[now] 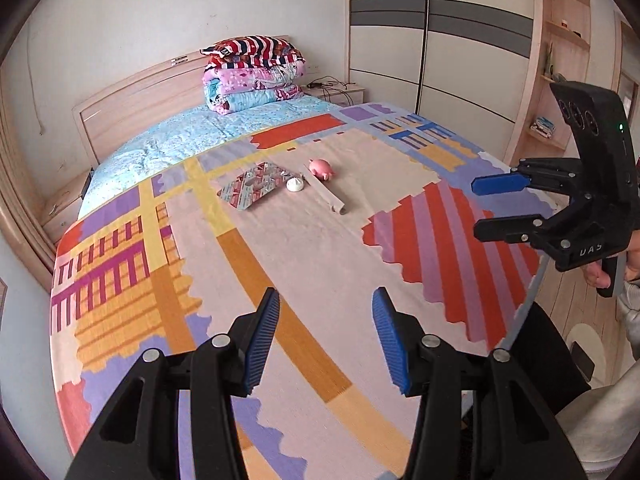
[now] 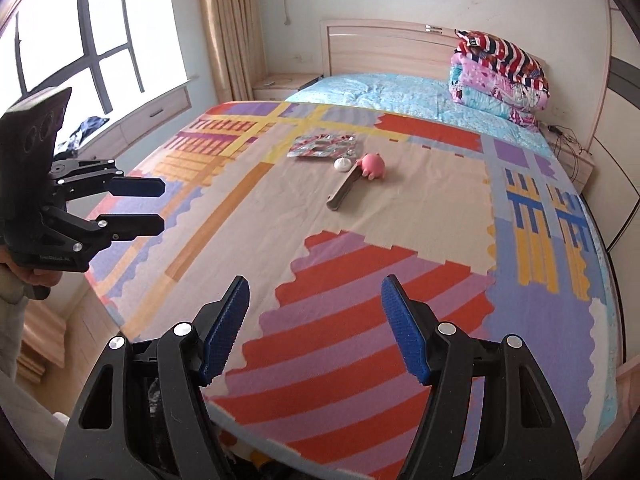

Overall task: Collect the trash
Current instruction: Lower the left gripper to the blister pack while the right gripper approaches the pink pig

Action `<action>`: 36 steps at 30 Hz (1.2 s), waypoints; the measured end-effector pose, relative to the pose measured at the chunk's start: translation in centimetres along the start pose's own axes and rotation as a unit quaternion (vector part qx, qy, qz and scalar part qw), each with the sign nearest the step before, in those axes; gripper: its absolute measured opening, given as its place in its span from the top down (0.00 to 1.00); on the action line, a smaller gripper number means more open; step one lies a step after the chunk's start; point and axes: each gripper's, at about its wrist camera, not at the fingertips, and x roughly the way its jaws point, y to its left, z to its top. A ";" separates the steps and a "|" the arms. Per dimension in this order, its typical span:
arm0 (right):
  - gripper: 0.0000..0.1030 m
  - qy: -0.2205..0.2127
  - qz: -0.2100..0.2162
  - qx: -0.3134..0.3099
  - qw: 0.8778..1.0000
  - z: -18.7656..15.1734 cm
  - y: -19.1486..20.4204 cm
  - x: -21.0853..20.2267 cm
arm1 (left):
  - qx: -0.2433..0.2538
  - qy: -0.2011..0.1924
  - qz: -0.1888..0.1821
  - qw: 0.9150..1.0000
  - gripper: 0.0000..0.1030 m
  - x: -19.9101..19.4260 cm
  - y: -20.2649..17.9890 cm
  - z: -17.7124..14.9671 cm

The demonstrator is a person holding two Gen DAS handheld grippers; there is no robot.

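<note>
Trash lies uncollected near the middle of the left wrist view, on the beige centre of the patchwork-patterned bedspread [image 1: 312, 248]. Going left to right there: a crumpled silver-and-red foil wrapper [image 1: 252, 189], a small round white lump [image 1: 295, 185] just beside its right edge, a long beige cardboard tube [image 1: 325, 196] lying slantwise, and a pink pig-shaped toy [image 1: 322, 168] near the tube's far end, which is probably not trash. Nothing is gripped and no bin or bag can be made out, so the task looks barely begun, with every piece left to pick up. At the bottom centre of this view the left gripper [image 1: 326, 336] hovers over the near part of the bed, its blue-padded tongs spread wide and empty, well apart from the litter. At the right edge the right gripper [image 1: 486, 210] is held level, pointing leftward across the bed, its tongs likewise apart and empty. A stack of folded quilts [image 1: 254, 74] sits at the headboard, upper centre.
</note>
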 end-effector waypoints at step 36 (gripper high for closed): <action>0.53 0.045 0.036 0.099 0.993 9.5 -7.5 14.5 | 0.082 0.043 -0.012 0.996 0.37 17.4 9.0 9.6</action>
